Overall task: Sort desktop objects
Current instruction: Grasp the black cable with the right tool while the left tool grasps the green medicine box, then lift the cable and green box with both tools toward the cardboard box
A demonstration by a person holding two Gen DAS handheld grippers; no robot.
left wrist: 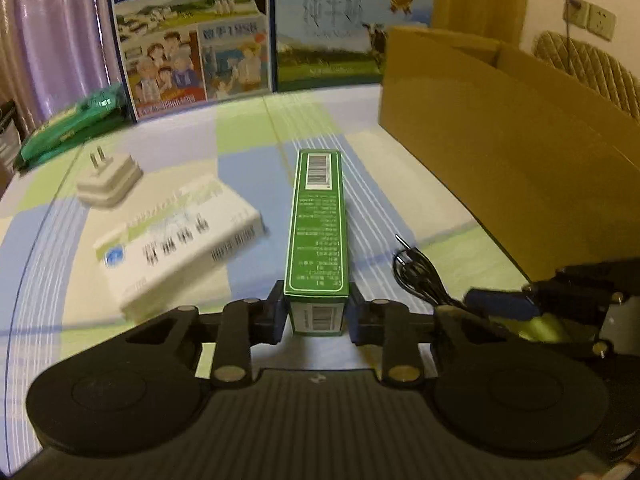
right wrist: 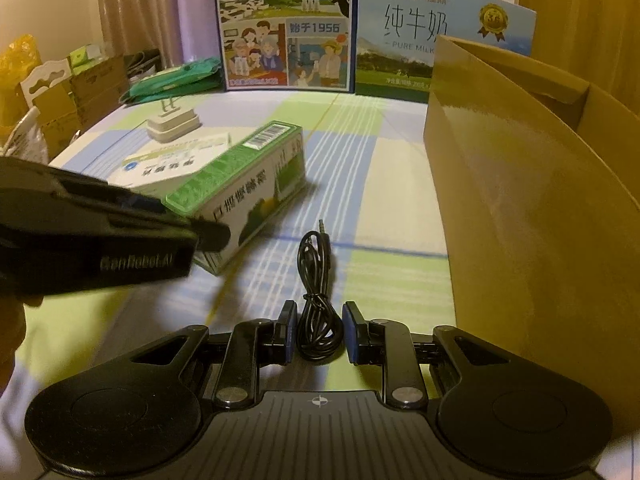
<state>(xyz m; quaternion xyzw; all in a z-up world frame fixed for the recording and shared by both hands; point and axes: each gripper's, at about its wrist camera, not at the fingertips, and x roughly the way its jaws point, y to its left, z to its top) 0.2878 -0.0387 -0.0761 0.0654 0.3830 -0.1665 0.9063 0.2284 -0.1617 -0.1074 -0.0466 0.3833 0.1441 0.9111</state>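
- The left gripper (left wrist: 316,314) was clamped on the near end of a long green box (left wrist: 318,216), one pad pressed to each side.
- The green box pointed away from the gripper, barcode at its far end; in the right wrist view it (right wrist: 248,184) seemed to sit just off the checked tablecloth (left wrist: 248,168), though that was hard to judge.
- The right gripper (right wrist: 319,334) was parted, its blue pads either side of a coiled black cable (right wrist: 318,312) but not touching it.
- The cable lay on the cloth, its plug tip pointing away from the gripper.
- From the left wrist view, the right gripper (left wrist: 504,304) showed at the right edge, just beside the cable (left wrist: 416,276).
- From the right wrist view, the left gripper (right wrist: 212,236) came in from the left, lettering on its black body.
- A white box (left wrist: 180,240) lay flat to the left of the green box, near it; the view was blurred.
- A white plug adapter (left wrist: 110,182) sat beyond the white box, prongs up.
- A green packet (left wrist: 76,124) lay at the far left edge of the table.
- A brown carton (left wrist: 512,152) stood open-topped on the right, its wall close beside the cable.
- Two milk cartons stood upright at the back: a dark blue one (left wrist: 192,32) with cartoon figures and a pale blue one (left wrist: 344,28) with a cow.
- Curtains (left wrist: 52,32) hung behind them.
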